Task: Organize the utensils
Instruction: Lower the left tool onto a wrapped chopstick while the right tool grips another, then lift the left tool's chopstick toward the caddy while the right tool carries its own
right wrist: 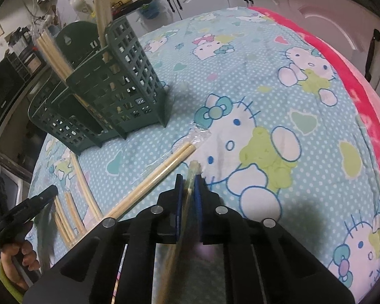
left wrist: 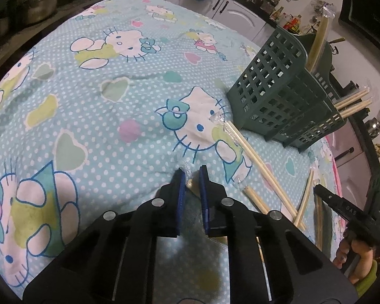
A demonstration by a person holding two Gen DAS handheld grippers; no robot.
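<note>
My left gripper (left wrist: 192,174) is shut on the tip of a plastic-wrapped chopstick pair (left wrist: 190,184), low over the cloth. In the right wrist view my right gripper (right wrist: 188,177) is shut on another wrapped chopstick pair (right wrist: 193,169), which runs back under the fingers. A dark green lattice utensil holder (left wrist: 273,93) (right wrist: 119,86) stands on the cloth beyond both grippers, with several chopsticks (left wrist: 352,103) (right wrist: 53,53) sticking out of it. Loose wrapped chopsticks (left wrist: 250,157) (right wrist: 149,177) lie between the holder and the grippers.
The surface is a pale blue cartoon-cat cloth (left wrist: 101,76) with a pink blanket (right wrist: 367,101) along its right edge. More chopsticks (right wrist: 68,215) lie by the left hand. Kitchen cabinets (right wrist: 316,12) and a cluttered counter (left wrist: 278,2) ring the surface.
</note>
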